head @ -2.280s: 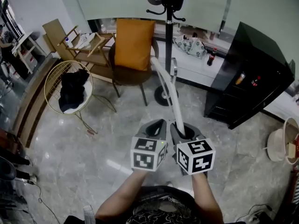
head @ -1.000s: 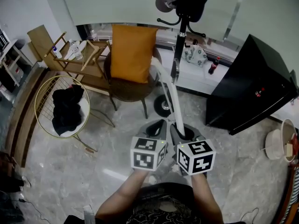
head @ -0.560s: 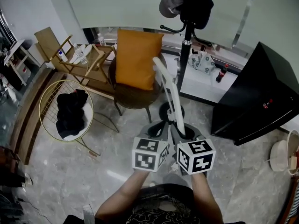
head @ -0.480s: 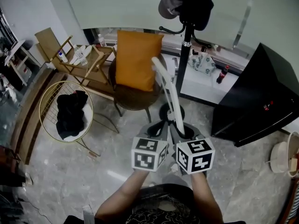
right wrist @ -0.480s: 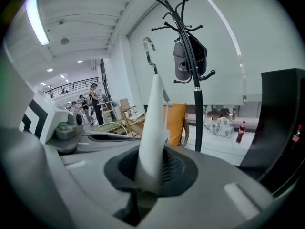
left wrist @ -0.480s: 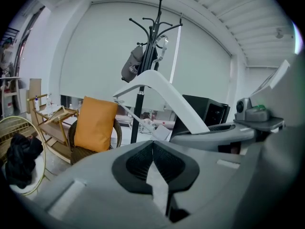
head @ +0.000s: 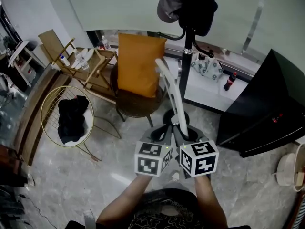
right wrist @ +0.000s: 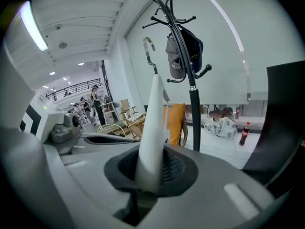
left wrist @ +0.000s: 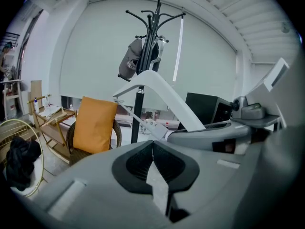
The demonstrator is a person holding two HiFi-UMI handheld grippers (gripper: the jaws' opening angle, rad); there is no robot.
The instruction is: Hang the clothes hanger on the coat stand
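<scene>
Right gripper (head: 187, 130) is clamping its fingers on a white clothes hanger (head: 174, 99) near the coat stand (head: 187, 56); left gripper (head: 162, 129) is holding fingers together

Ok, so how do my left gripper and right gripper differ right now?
The right gripper is clamped on the white arm of the clothes hanger; the left gripper holds nothing. The left gripper's jaws are closed together, while the right gripper's jaws are spaced apart by the hanger arm between them. Shared: both sit side by side in front of the person, pointing toward the coat stand.
</scene>
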